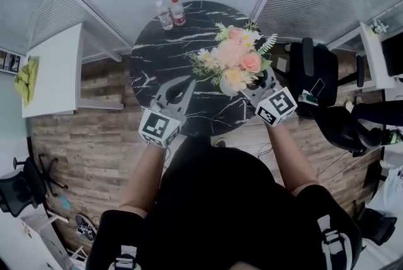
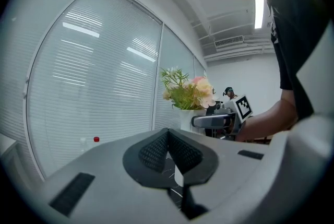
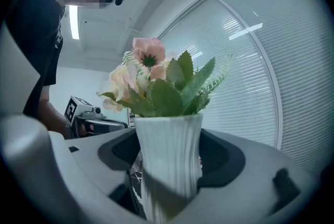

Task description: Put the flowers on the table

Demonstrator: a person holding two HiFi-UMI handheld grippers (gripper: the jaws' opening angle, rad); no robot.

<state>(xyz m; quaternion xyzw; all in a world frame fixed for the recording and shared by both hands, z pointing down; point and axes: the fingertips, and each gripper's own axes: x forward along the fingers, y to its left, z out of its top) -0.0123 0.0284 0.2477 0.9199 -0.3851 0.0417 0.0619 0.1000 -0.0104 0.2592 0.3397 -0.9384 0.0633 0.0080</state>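
Note:
A bouquet of pink, peach and cream flowers stands upright in a ribbed white vase. My right gripper is shut on the vase's body, over the right part of the round black marble table. Whether the vase's base touches the tabletop cannot be told. My left gripper hovers over the table's near edge, to the left of the vase and apart from it. Its pads meet at the tip with nothing between them. From the left gripper view, the flowers and the right gripper show ahead.
Two water bottles stand at the table's far edge. A white desk is to the left, and a black chair stands close to the table's right side. Blinds cover the glass walls behind. The floor is wood.

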